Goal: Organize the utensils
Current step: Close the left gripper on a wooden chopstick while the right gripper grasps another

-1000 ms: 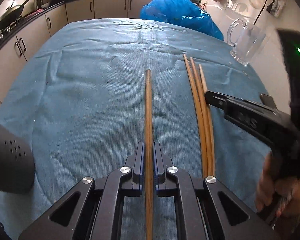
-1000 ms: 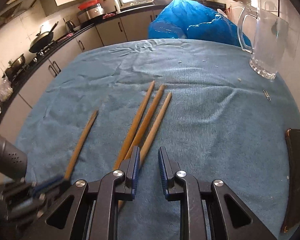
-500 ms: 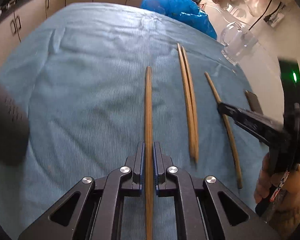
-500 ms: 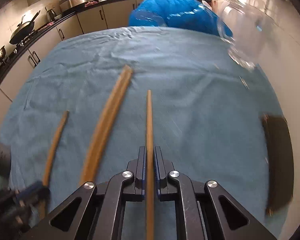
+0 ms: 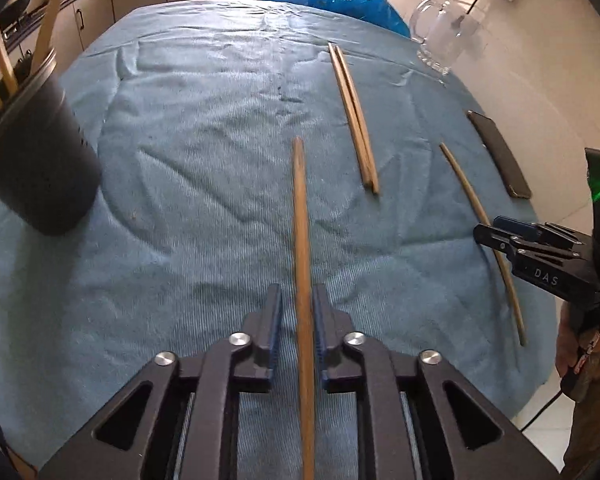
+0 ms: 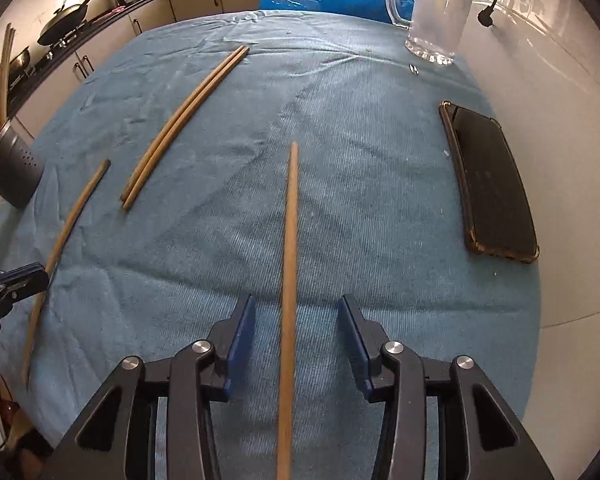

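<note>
Hiding chopstick [image 6: 288, 272] tail, right tool [image 6: 296, 332] opening

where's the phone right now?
The phone lies flat on the blue cloth at the table's right edge, right of the chopstick between the right gripper's jaws and nearer than the glass pitcher.

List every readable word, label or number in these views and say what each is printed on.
"DAS": on the black body of the right hand-held gripper, seen in the left wrist view.
No other text shows; the phone, glass mug and dark utensil holder bear no legible marking.
</note>
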`<state>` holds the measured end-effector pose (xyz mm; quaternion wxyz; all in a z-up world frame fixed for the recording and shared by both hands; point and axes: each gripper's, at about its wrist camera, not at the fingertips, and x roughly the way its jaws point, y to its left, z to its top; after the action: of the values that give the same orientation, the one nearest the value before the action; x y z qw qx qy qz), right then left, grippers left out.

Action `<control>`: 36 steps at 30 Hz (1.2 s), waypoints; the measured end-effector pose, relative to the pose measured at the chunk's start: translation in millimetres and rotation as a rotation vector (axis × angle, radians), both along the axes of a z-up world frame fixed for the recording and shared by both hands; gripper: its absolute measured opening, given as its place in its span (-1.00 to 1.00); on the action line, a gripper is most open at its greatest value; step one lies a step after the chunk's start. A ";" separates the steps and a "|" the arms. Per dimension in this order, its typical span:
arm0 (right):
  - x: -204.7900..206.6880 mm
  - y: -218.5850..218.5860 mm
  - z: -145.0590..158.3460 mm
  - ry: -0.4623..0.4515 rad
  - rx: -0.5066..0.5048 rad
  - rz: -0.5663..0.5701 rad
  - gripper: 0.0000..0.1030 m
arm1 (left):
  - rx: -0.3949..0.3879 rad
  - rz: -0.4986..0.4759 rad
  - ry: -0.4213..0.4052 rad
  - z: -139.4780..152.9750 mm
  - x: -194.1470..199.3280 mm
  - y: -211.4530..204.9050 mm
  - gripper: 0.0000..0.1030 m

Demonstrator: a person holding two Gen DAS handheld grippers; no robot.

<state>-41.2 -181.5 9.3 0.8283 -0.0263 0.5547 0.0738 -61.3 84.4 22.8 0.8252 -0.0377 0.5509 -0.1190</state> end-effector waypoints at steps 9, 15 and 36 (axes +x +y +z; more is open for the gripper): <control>53.6 20.7 3.6 0.044 -0.048 0.016 -0.49 | 0.118 0.007 0.011 -3.6 60.7 -18.6 -0.64; 76.1 27.0 4.1 0.080 -0.066 0.005 -0.51 | 0.138 0.013 0.013 -5.0 83.4 -25.0 -0.64; 37.7 12.8 61.3 -0.154 0.119 -0.047 -0.88 | -0.058 0.074 -0.158 50.8 42.8 10.3 -0.88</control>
<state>-3.5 -168.7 70.6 0.8702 0.0301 0.4844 0.0849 -18.6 94.7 73.5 0.8685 -0.0725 0.4785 -0.1070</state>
